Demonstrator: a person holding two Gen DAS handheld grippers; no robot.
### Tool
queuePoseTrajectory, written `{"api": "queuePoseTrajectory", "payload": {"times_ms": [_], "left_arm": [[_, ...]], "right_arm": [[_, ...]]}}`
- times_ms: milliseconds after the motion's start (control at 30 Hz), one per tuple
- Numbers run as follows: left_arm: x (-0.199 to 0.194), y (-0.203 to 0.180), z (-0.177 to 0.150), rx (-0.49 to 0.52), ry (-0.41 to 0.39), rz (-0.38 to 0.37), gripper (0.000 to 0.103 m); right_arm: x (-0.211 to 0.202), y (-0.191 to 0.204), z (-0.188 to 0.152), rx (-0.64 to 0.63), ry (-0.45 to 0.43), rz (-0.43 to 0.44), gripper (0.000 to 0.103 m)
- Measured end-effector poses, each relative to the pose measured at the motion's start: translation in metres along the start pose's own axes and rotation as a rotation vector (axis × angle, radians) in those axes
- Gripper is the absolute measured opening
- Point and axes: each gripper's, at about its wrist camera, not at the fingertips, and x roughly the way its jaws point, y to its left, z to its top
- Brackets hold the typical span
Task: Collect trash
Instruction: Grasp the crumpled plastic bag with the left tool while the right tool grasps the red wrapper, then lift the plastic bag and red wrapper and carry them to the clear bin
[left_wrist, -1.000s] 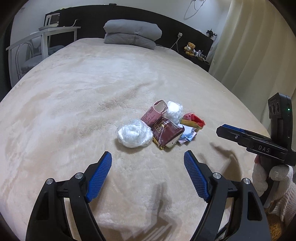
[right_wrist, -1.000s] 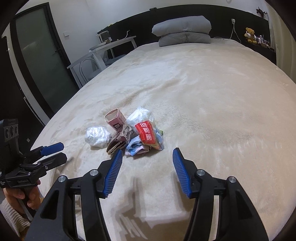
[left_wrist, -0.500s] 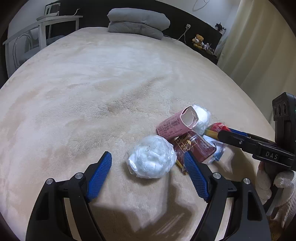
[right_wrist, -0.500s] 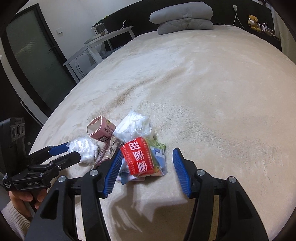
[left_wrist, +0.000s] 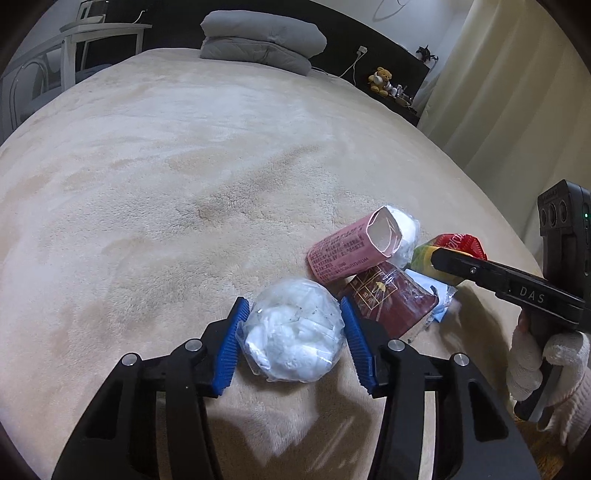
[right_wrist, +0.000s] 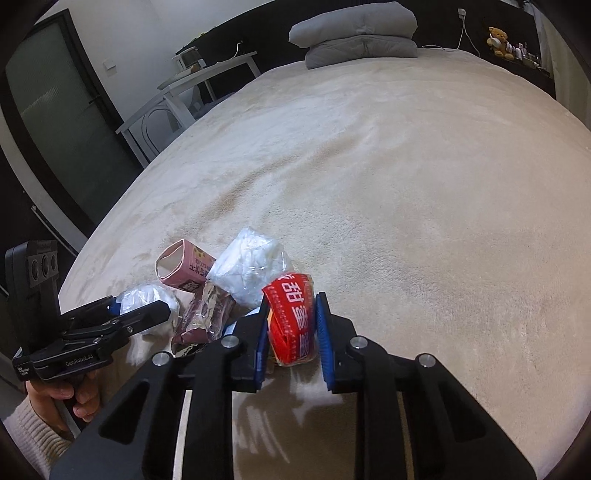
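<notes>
Both jaws had just been closing on the near end of the bed (left_wrist: 155, 192) — the left gripper (left_wrist: 291, 341) pinching a white wad (left_wrist: 295, 336), the right gripper (right_wrist: 290, 326) squeezing a red wrapper (right_wrist: 291, 317) — each seemingly ready to lift its piece clear.

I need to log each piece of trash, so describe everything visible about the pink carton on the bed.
The pink carton is a small paper drink box with dark printed text on its sides. Its top is torn open, showing a pale empty inside. It lies on its side on the beige bed cover, propped on the dark red wrapper, with a clear bag of white tissue against its open end. No gripper touches it.
</notes>
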Motion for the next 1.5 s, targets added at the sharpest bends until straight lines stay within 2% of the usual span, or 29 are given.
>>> {"api": "queuePoseTrajectory", "payload": {"times_ms": [367, 833, 1000, 1100, 1200, 1500], "left_arm": [[-0.031, -0.017, -0.009, 0.015, -0.063, -0.015, 0.050], [-0.097, -0.044, -0.034, 0.032, -0.185, -0.024, 0.050], [-0.115, -0.047, -0.045, 0.005, -0.219, -0.038, 0.050], [-0.125, -0.055, -0.052, 0.037, -0.243, -0.021, 0.050], [-0.133, -0.055, -0.061, 0.010, -0.252, -0.029, 0.050], [-0.162, -0.077, -0.108, 0.008, -0.280, -0.073, 0.050]], "right_arm": [[-0.032, -0.001, -0.011, 0.009, -0.044, -0.007, 0.023], [-0.103, 0.009, -0.048, 0.062, -0.140, 0.033, 0.023], [-0.124, 0.015, -0.067, 0.079, -0.167, 0.056, 0.023], [-0.136, 0.018, -0.081, 0.092, -0.180, 0.069, 0.023], [-0.149, 0.023, -0.097, 0.098, -0.194, 0.082, 0.023], [-0.174, 0.035, -0.144, 0.090, -0.197, 0.093, 0.023]]}}
